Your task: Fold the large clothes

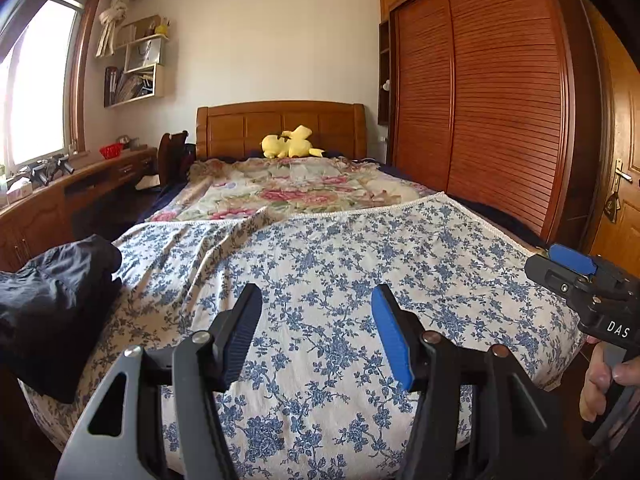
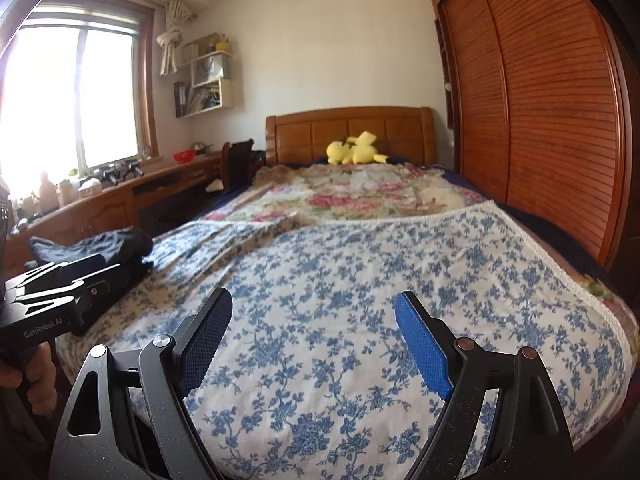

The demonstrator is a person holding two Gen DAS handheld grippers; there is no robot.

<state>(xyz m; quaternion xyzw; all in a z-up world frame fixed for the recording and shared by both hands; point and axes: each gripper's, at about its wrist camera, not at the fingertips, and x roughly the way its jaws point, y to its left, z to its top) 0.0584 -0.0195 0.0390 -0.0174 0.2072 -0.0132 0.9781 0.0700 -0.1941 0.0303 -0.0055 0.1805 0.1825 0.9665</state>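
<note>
A dark navy garment (image 1: 52, 304) lies folded in a bundle at the left near corner of the bed; it also shows in the right wrist view (image 2: 100, 246). The bed's near half is covered by a white sheet with blue flowers (image 1: 340, 264), also seen from the right (image 2: 380, 280). My left gripper (image 1: 316, 320) is open and empty, hovering over the sheet to the right of the garment. My right gripper (image 2: 314, 328) is open and empty over the sheet's middle. The right gripper's body (image 1: 588, 284) shows at the right edge of the left view.
A pink floral quilt (image 1: 288, 188) covers the far half, with a yellow plush toy (image 1: 290, 143) at the wooden headboard (image 1: 280, 124). A slatted wooden wardrobe (image 1: 492, 92) runs along the right. A wooden desk (image 1: 60, 196) and window stand left.
</note>
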